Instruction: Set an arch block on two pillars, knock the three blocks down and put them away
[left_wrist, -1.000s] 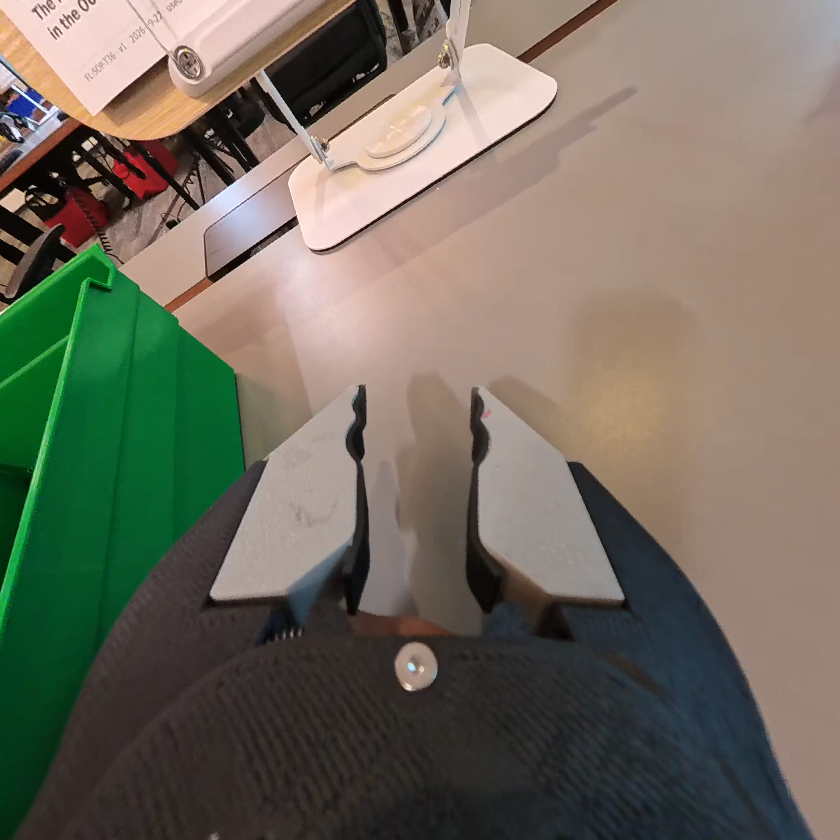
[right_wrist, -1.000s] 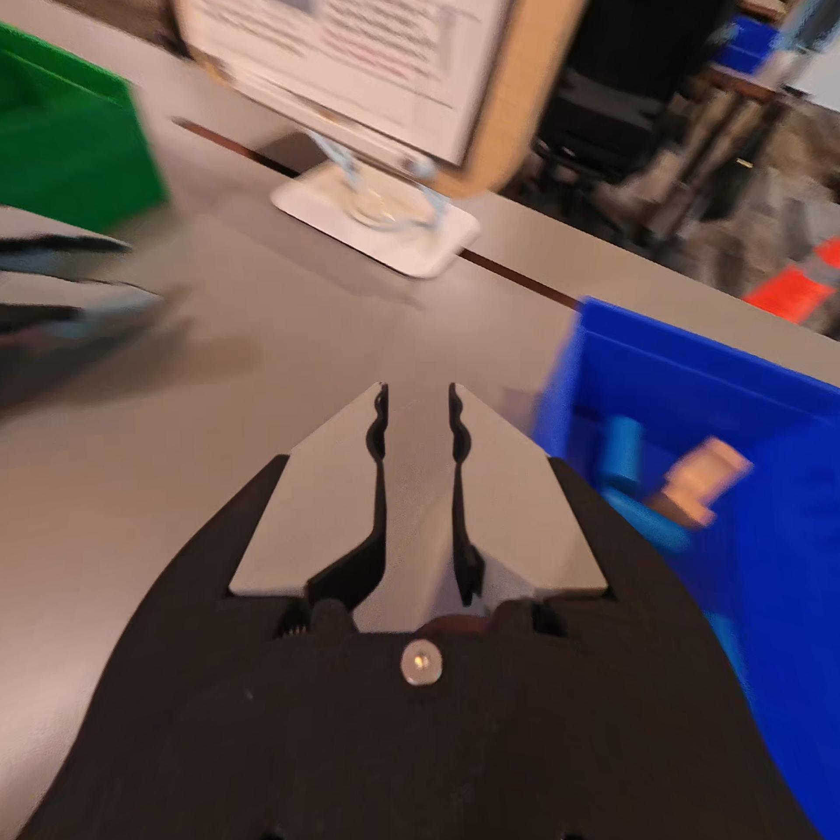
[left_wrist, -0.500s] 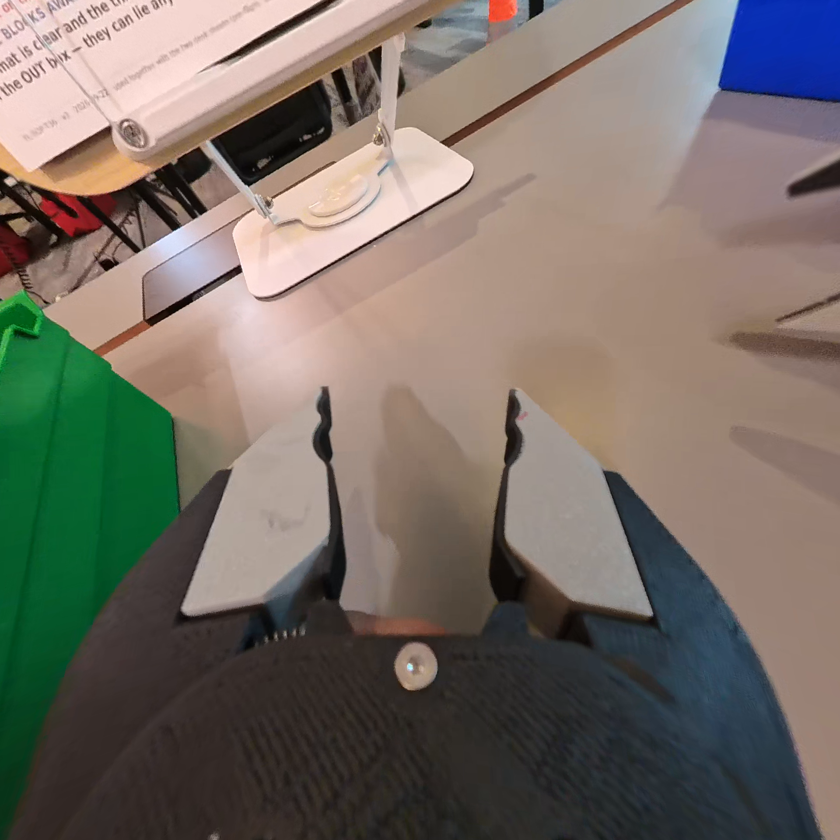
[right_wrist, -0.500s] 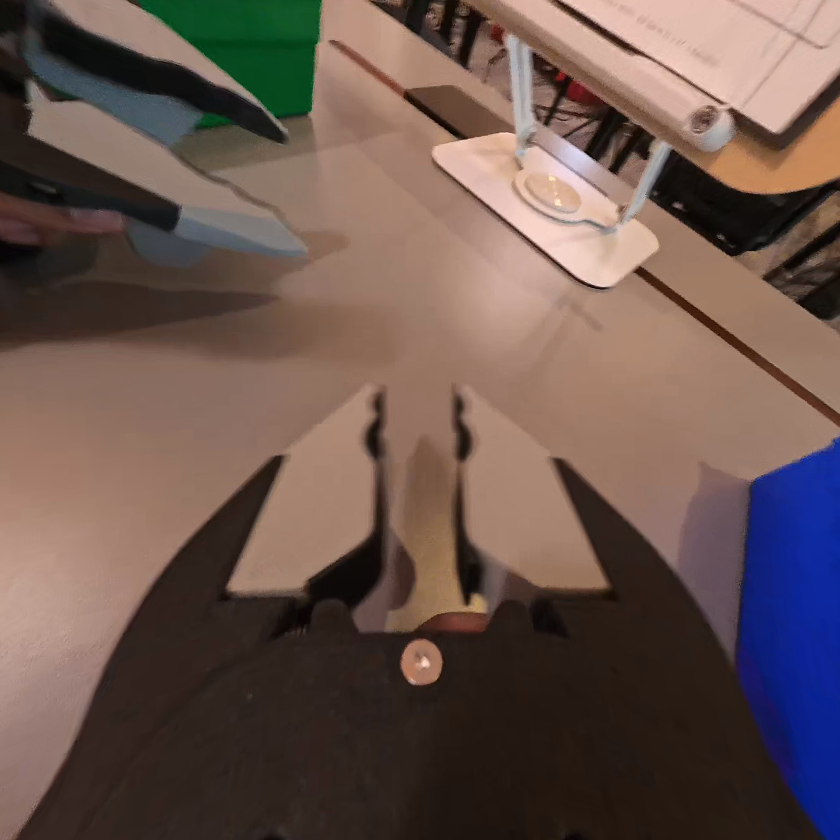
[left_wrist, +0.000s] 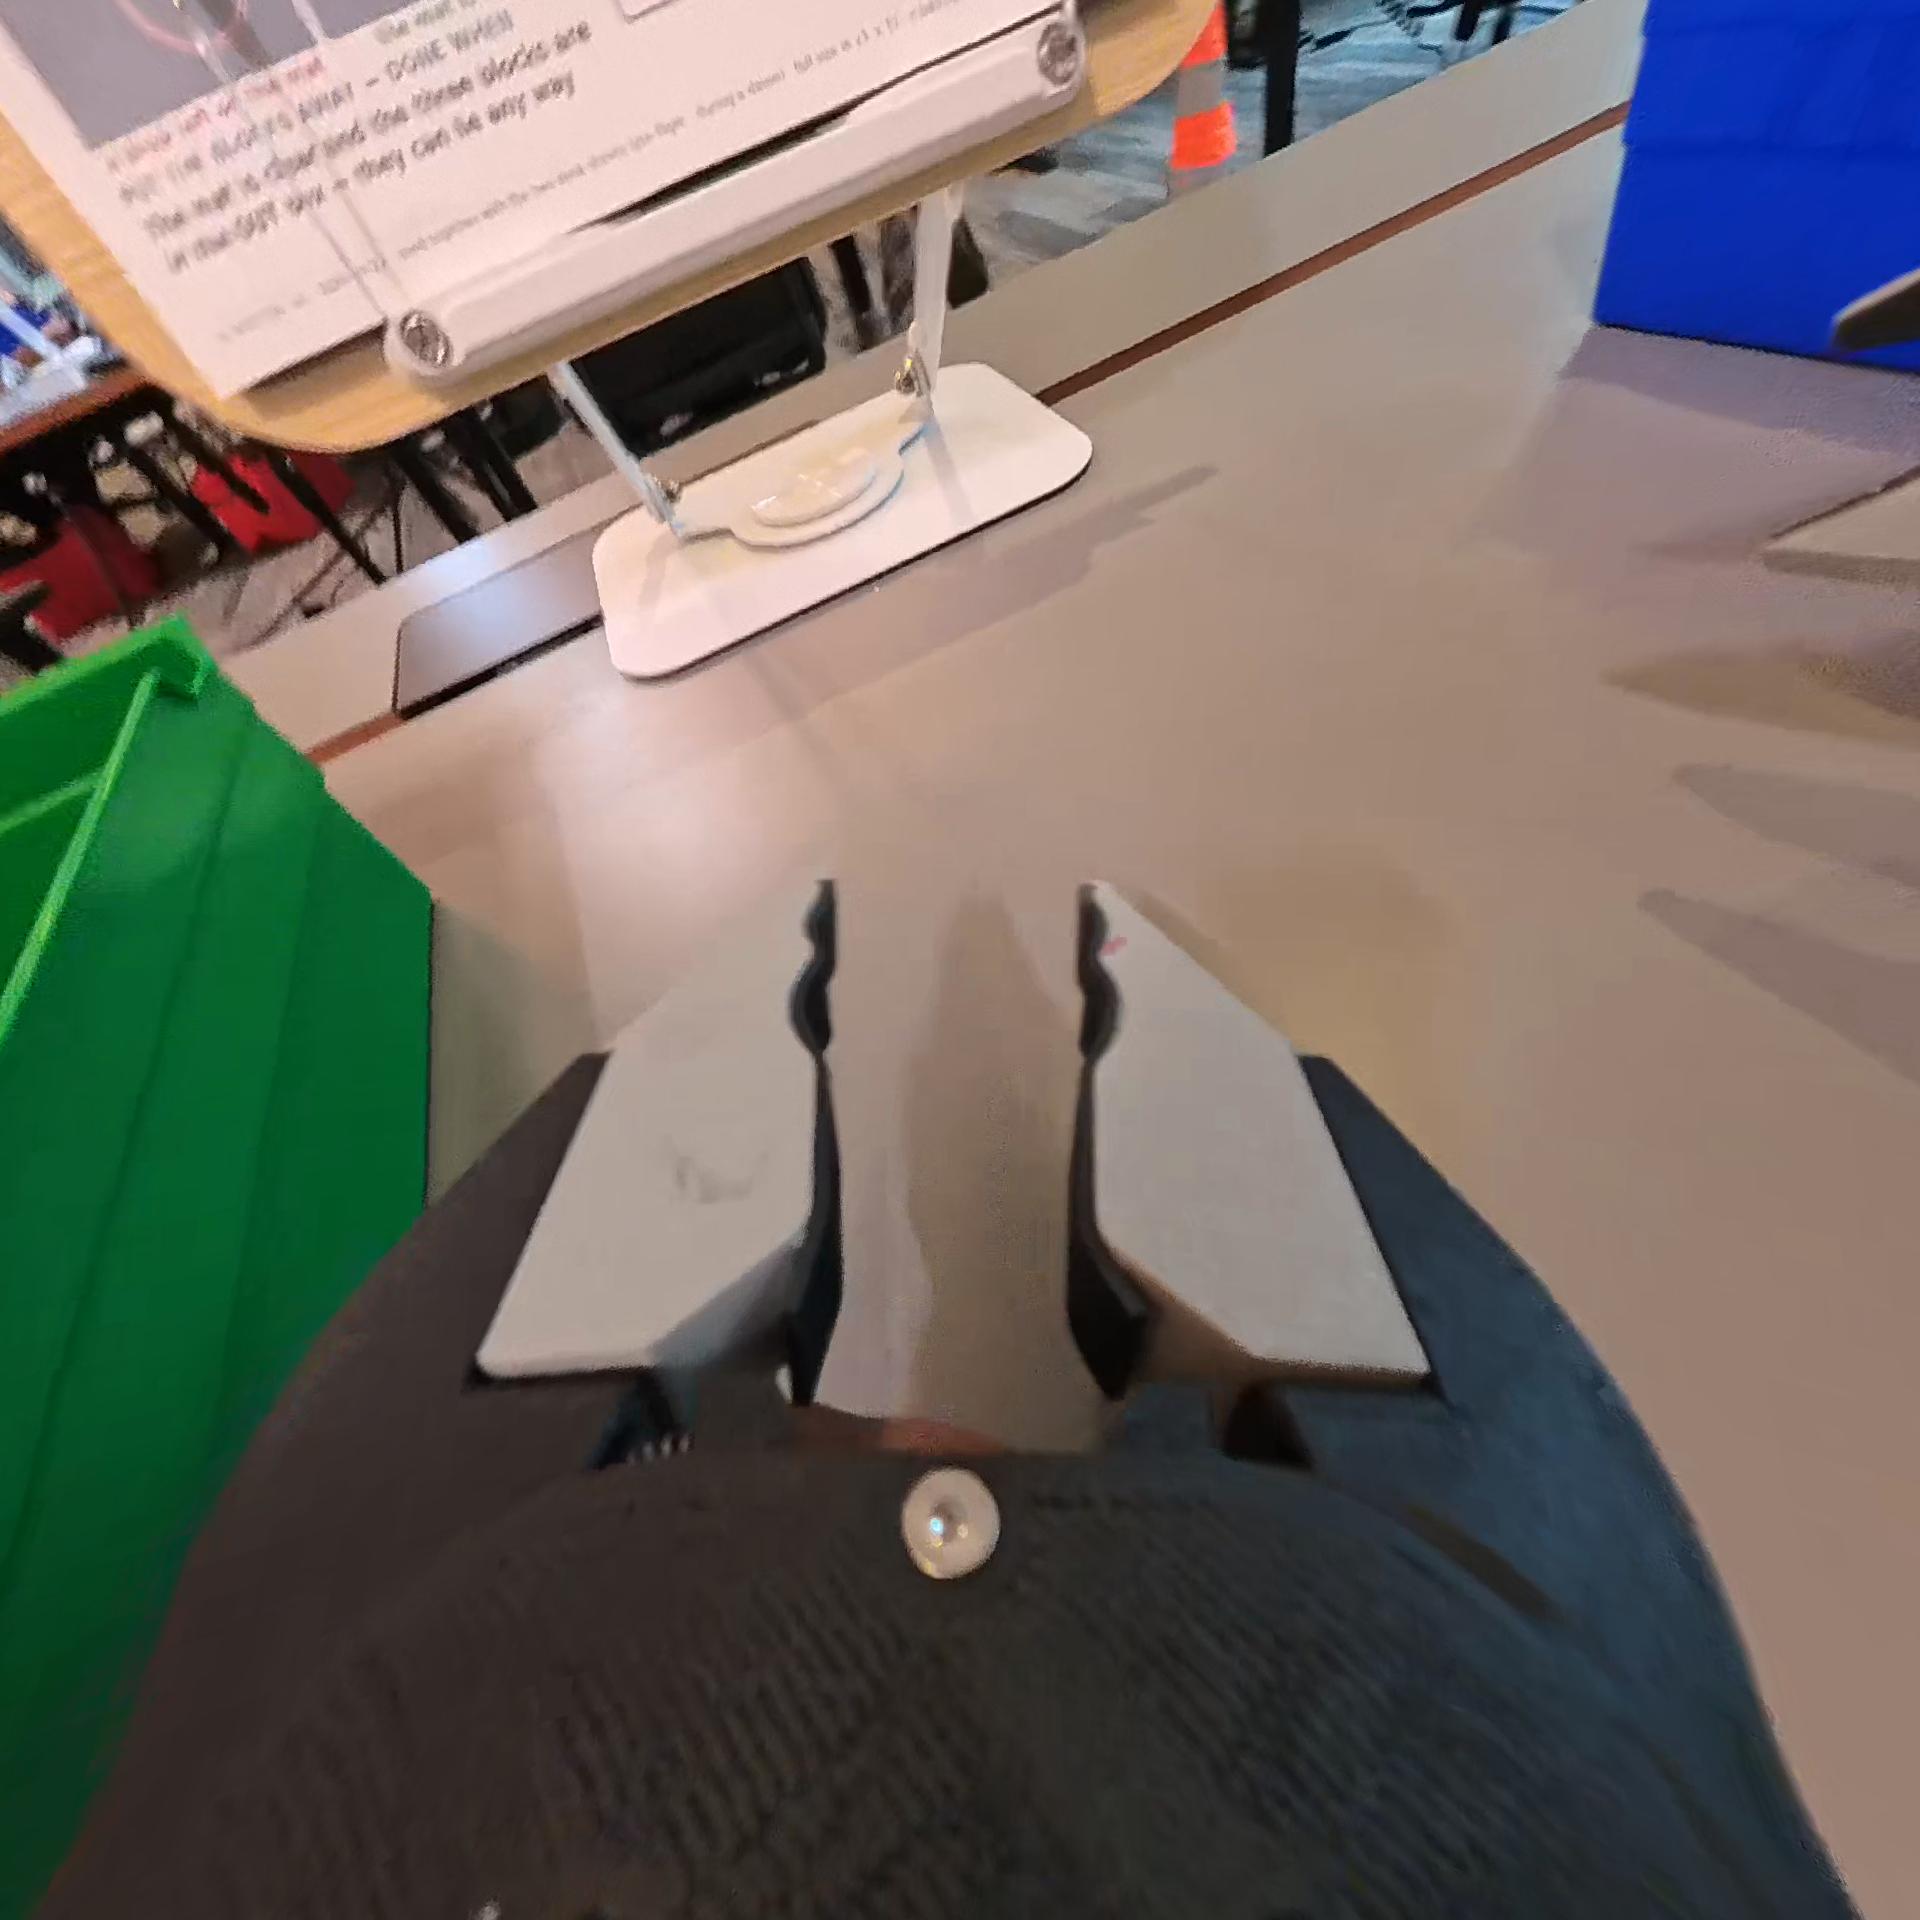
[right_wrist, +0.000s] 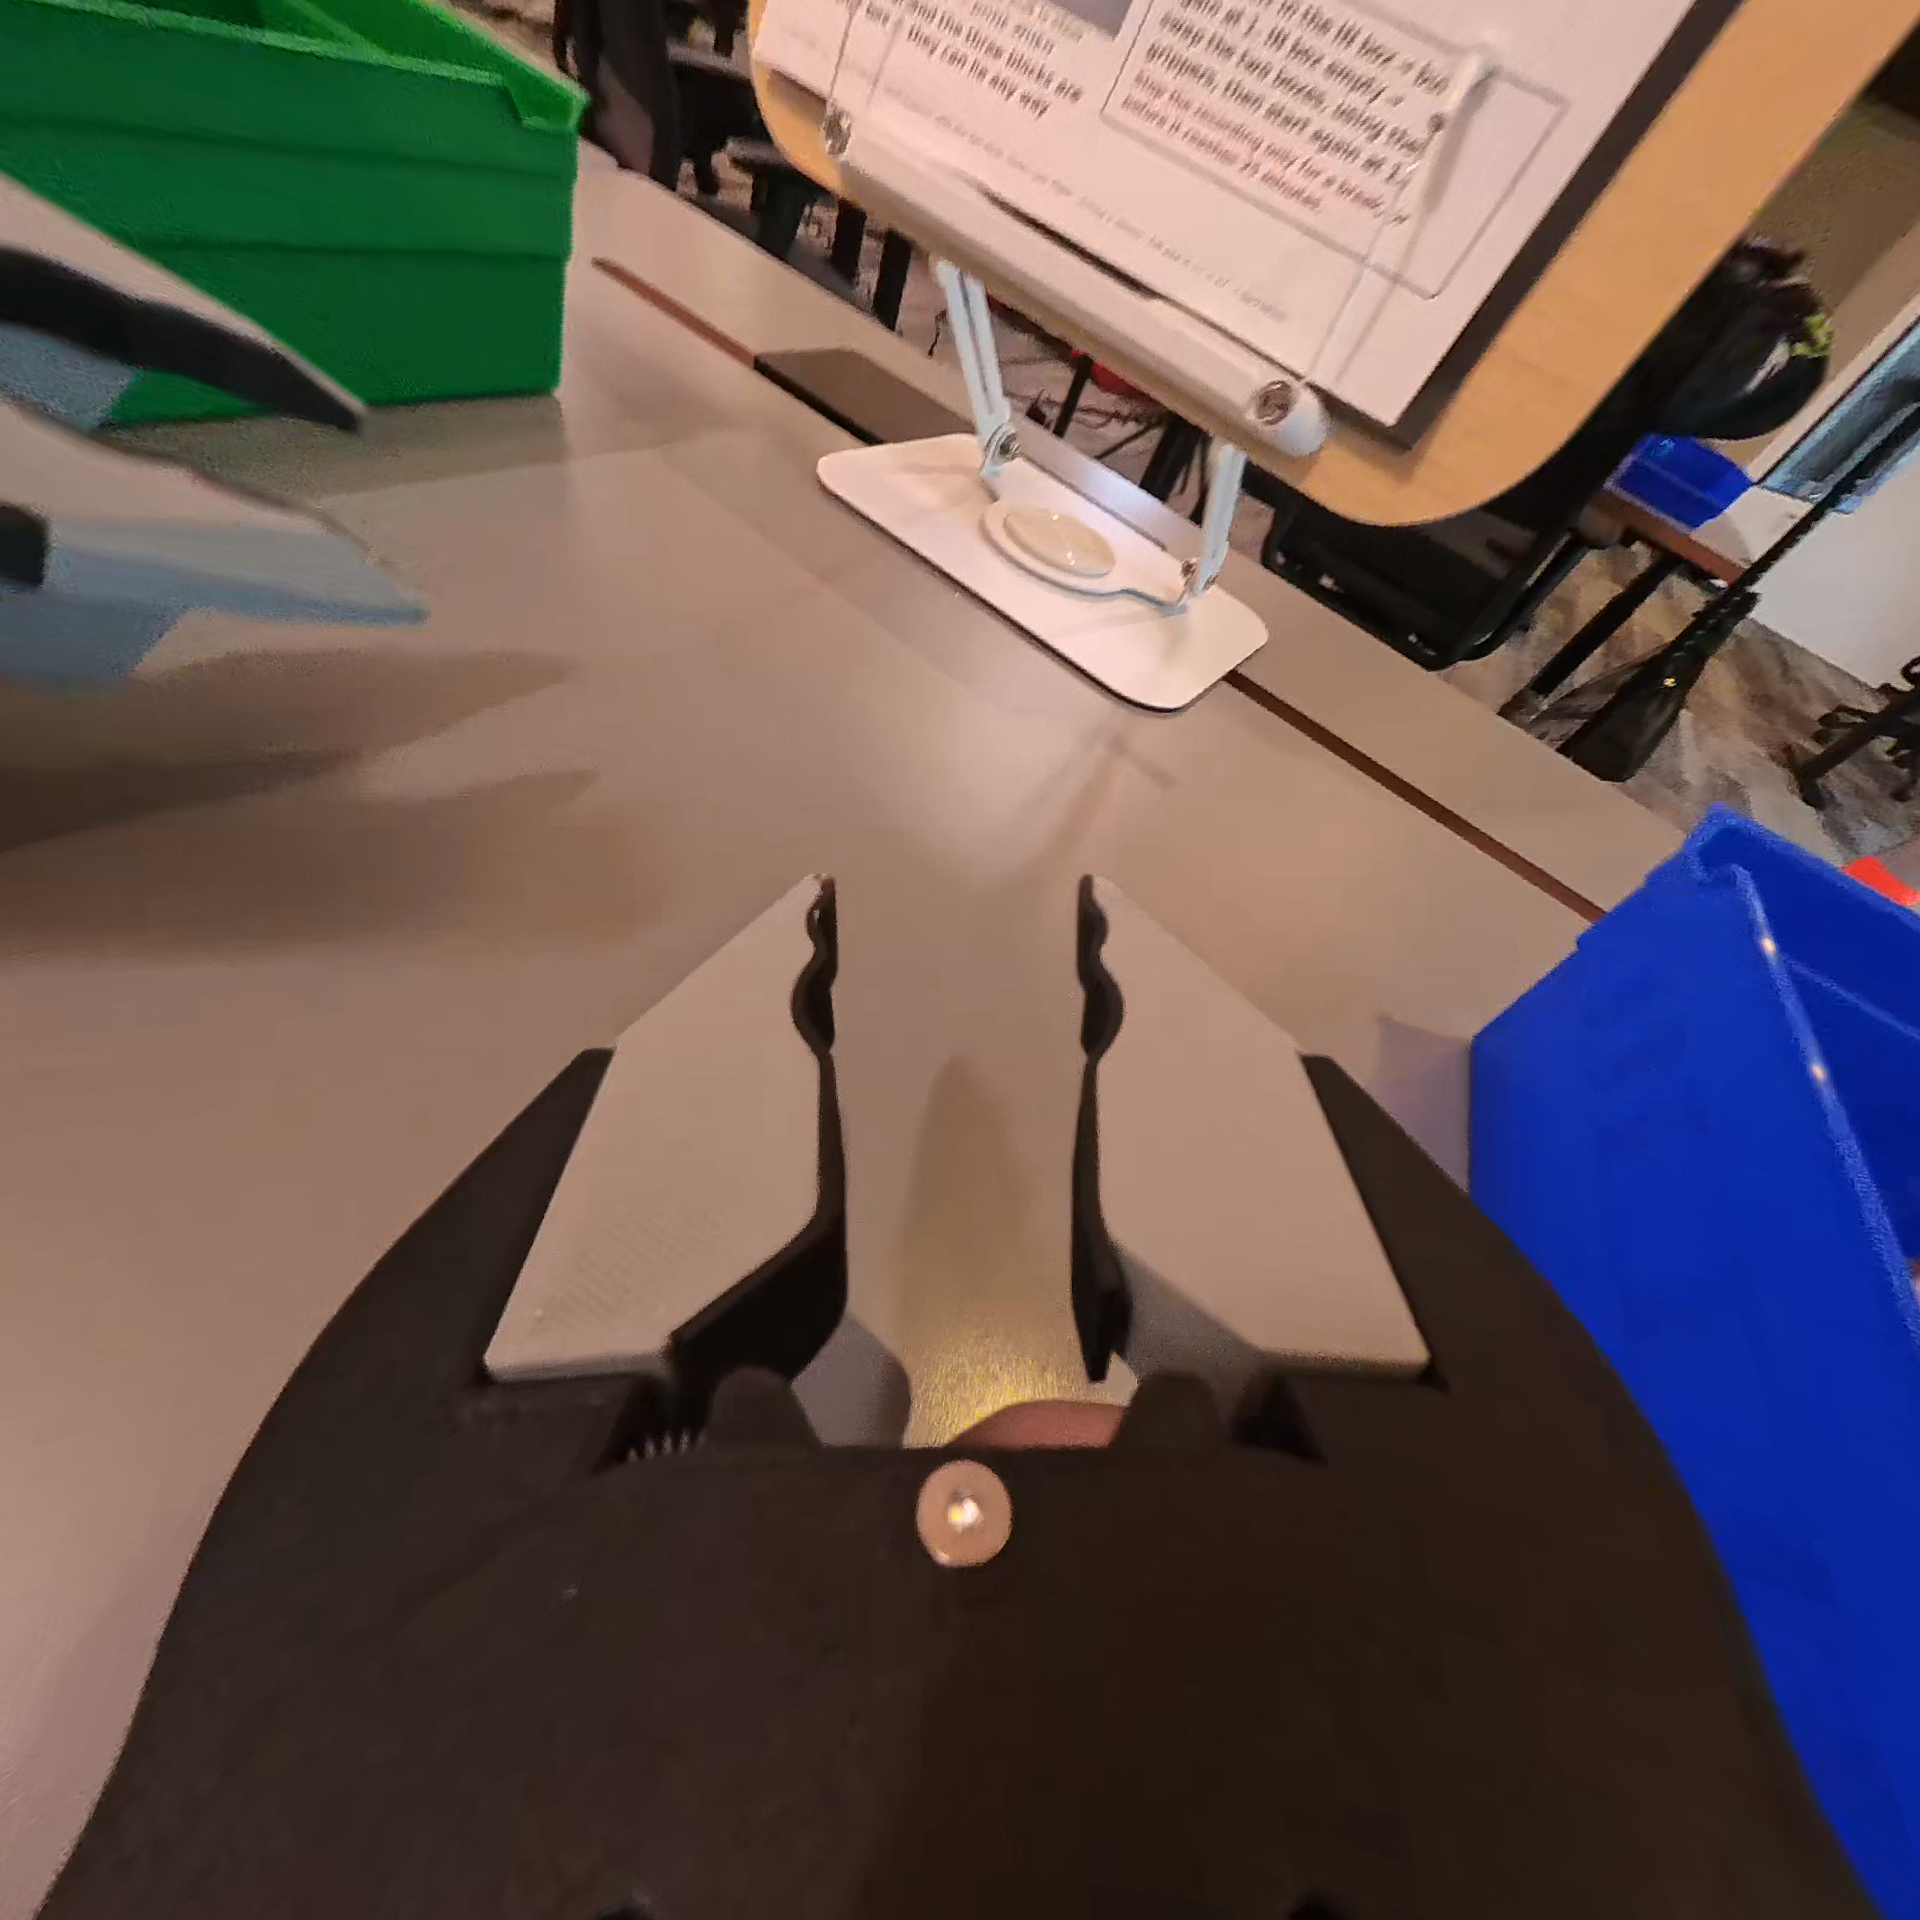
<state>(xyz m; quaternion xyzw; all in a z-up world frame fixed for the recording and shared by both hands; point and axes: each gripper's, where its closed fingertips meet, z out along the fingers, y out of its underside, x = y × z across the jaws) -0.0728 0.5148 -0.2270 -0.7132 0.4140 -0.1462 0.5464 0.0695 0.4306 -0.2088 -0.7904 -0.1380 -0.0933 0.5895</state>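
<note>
No blocks show in either view now. My left gripper (left_wrist: 954, 914) is open and empty, held over the grey table (left_wrist: 1299, 727) beside the green bin (left_wrist: 156, 987) on its left. My right gripper (right_wrist: 951, 909) is open and empty over the table, with the blue bin (right_wrist: 1683, 1195) close on its right. The left gripper also shows blurred at the left edge of the right wrist view (right_wrist: 187, 520), in front of the green bin (right_wrist: 312, 187). The blue bin shows at the far right of the left wrist view (left_wrist: 1766, 177). The inside of both bins is hidden.
A white stand (left_wrist: 842, 530) holding a board with a printed sheet (left_wrist: 520, 156) stands at the table's far edge; it also shows in the right wrist view (right_wrist: 1049, 561). A dark flat panel (left_wrist: 488, 634) lies beside its base. Chairs and floor clutter lie beyond the table.
Both grippers have swung to face the stand. The right gripper turned away from the blue bin's inside and opened wider. The left gripper tilted up, so the board and blue bin came into view.
</note>
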